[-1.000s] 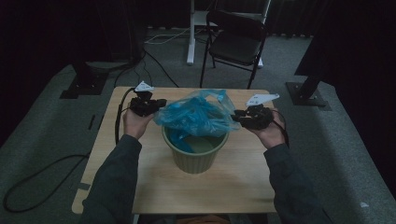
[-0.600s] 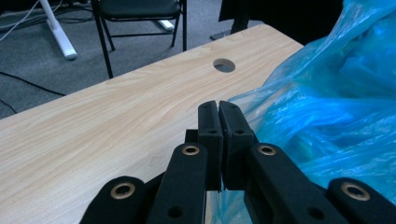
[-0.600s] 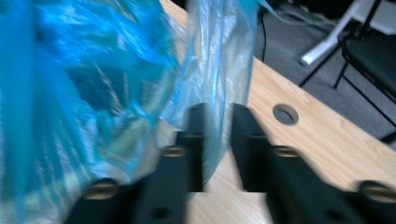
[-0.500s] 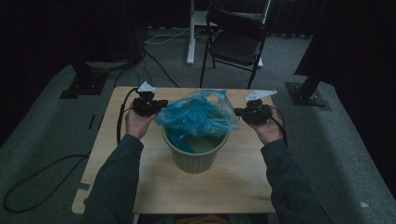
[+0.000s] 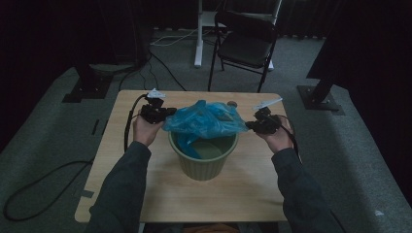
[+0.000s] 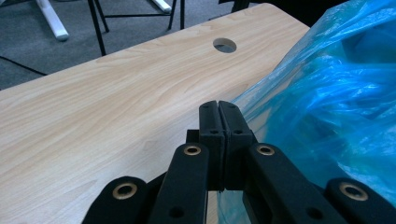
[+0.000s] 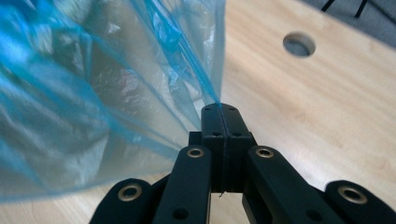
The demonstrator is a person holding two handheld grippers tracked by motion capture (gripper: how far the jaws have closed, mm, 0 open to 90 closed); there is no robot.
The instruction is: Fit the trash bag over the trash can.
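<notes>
My left claw (image 6: 218, 108) is clenched tight, its two black jaws pressed flat together on a thin edge of the blue plastic bag (image 6: 336, 93), which billows up just to the right of the jaws in the left gripper view. My right claw (image 7: 222, 111) is clenched too, and its jaws have just been closing; a pleat of the same bag (image 7: 93, 93) runs down into the seam between them, so I am grasping the bag on that side as well. From the high view, my left claw (image 5: 163, 112) and my right claw (image 5: 252, 125) sit on opposite sides of the bag (image 5: 206, 121), which is stretched between them in a crumpled, see-through blue sheet. The bag hangs over the mouth of a pale green ribbed bin (image 5: 206, 165), with part of the film dipping down inside it along the left inner wall. The bin stands upright near the middle of a light wooden table (image 5: 145, 194), well in from every edge. A round cable hole (image 6: 224, 45) is cut in the tabletop beyond the bag. My forearms, in dark sleeves, come in from the near edge of the table, one on each side of the bin. Past the far edge of the table, a black folding chair (image 5: 245, 46) stands on grey carpet.
</notes>
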